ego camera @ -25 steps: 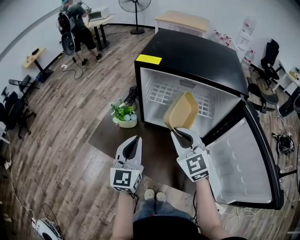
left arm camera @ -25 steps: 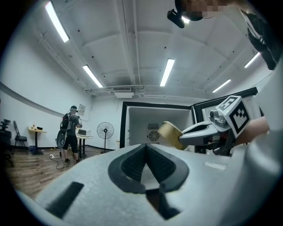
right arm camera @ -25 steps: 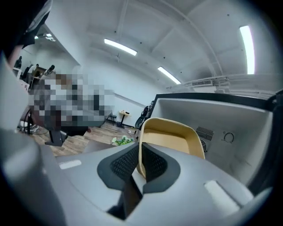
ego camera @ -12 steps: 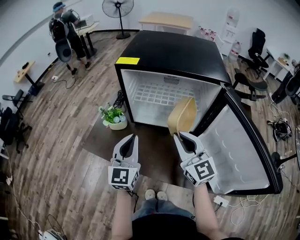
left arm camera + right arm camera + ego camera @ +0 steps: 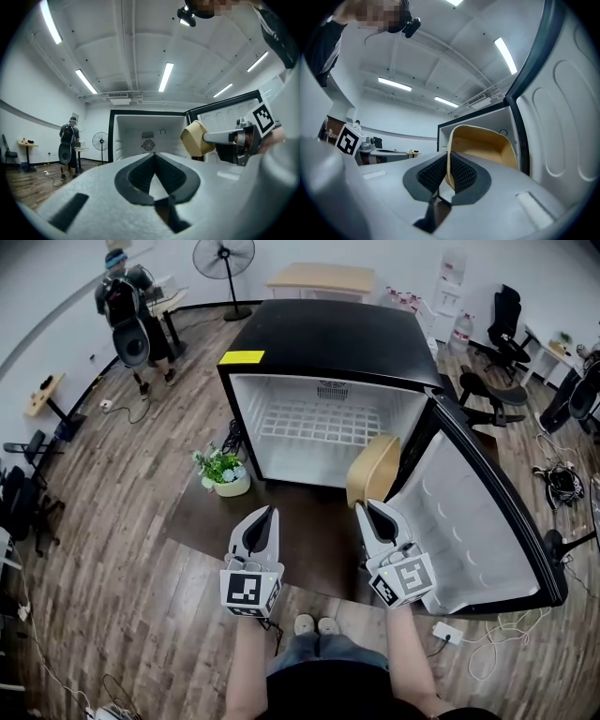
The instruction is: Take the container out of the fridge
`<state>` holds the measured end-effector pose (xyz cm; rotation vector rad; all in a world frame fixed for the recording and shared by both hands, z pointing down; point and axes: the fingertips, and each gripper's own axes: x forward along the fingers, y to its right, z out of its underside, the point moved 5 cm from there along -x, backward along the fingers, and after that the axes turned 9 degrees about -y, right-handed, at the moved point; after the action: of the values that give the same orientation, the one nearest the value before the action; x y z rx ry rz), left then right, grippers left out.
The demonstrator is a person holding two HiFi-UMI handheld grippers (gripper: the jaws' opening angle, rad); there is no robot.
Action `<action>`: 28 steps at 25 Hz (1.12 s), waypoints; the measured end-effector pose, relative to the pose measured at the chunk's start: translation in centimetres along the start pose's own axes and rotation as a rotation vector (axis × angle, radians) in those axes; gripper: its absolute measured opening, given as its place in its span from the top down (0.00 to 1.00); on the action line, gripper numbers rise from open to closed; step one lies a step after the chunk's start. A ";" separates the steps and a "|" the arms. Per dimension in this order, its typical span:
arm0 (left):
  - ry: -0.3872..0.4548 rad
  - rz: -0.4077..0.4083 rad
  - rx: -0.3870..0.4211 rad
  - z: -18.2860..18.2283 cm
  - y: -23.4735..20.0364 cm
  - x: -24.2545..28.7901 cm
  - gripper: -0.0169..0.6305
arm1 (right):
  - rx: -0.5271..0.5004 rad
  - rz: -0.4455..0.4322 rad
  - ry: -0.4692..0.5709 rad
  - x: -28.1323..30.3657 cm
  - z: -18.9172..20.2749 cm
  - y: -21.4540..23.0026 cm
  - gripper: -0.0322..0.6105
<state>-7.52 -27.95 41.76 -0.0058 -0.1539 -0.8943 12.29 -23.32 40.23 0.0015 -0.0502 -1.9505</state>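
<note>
Open fridge, one container on its way out: a person stands at the near edge of a dark mat [image 5: 309, 535] with a gripper in each hand. The left gripper [image 5: 269, 514] points level, its fingers clenched on nothing. Just beside it, the right gripper [image 5: 367, 509] has its fingers grasping the near rim of the tan container [image 5: 373, 470]; the right gripper view shows that rim pinched between the ribbed pads. The container [image 5: 485, 145] hangs in the air on edge, its long axis running straight ahead of the fingers, hollow side turned right towards the door [image 5: 469, 521]. It sits just outside the mouth of the fridge [image 5: 319, 338], at the right front corner by the hinge. It appears clear of the fridge, so what remains is to draw it back without clipping the door. The left hand is well apart and seems unneeded. A plant [image 5: 222, 472] stands off the left front corner; far back, another person [image 5: 124, 310] stands near a fan [image 5: 223, 259]
</note>
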 end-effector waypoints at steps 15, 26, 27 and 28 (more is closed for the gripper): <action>0.004 0.010 0.005 -0.3 0.8 -0.6 0.96 | 0.022 -0.003 0.001 -0.7 0.0 0.0 0.91; 0.004 0.010 0.007 -0.3 0.8 -0.4 0.97 | 0.023 -0.001 0.004 -0.8 -0.1 0.3 0.91; 0.004 0.010 0.007 -0.3 0.8 -0.4 0.96 | 0.022 0.000 0.004 -0.8 -0.1 0.3 0.91; 0.005 0.009 0.006 -0.3 0.7 -0.4 0.96 | 0.021 0.000 0.004 -0.8 -0.2 0.2 0.91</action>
<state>-7.17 -27.16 41.41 0.0011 -0.1520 -0.8846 12.80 -22.66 40.06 0.0187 -0.0679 -1.9499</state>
